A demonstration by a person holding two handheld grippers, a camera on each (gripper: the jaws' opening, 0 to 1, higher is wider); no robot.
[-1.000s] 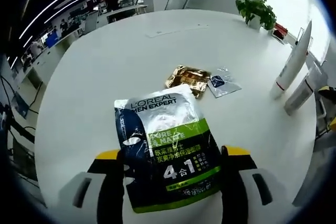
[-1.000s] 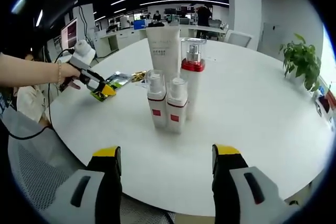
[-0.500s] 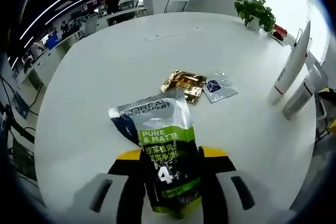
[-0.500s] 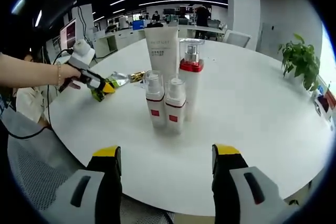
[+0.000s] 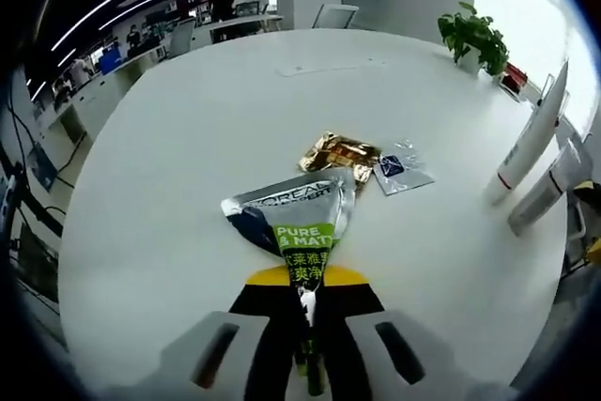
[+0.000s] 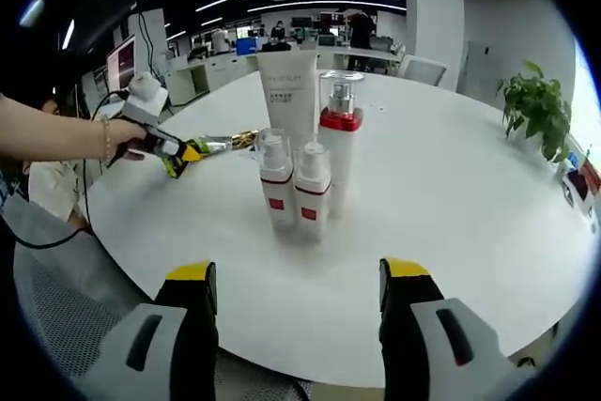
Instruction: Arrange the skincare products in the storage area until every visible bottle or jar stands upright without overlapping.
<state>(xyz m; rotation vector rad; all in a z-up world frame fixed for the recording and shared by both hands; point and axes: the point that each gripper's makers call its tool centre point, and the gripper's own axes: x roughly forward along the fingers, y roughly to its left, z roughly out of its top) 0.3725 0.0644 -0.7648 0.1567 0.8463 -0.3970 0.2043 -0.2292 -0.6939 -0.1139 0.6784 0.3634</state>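
Note:
My left gripper (image 5: 308, 281) is shut on the near end of a silver, green and dark L'Oreal sachet pouch (image 5: 296, 215), which is pinched narrow between the jaws and fans out toward a gold sachet (image 5: 338, 150). A small clear sachet (image 5: 402, 168) lies beside the gold one. In the right gripper view, a tall white tube (image 6: 289, 89), a red-collared pump bottle (image 6: 341, 133) and two small red-labelled bottles (image 6: 276, 180) (image 6: 312, 191) stand upright in a tight group. My right gripper (image 6: 299, 274) hangs open short of them, holding nothing. The left gripper (image 6: 158, 141) shows at far left in a person's hand.
The round white table (image 6: 451, 204) has bare surface around the bottle group. A potted plant (image 6: 535, 105) stands near its far right rim. In the left gripper view the white tube (image 5: 531, 129) and a bottle (image 5: 549, 177) stand at the right edge. Office desks lie beyond.
The left jaws have closed from wide open onto the L'Oreal pouch, squeezing its near end into a narrow fold. The right gripper and the bottles have not moved.

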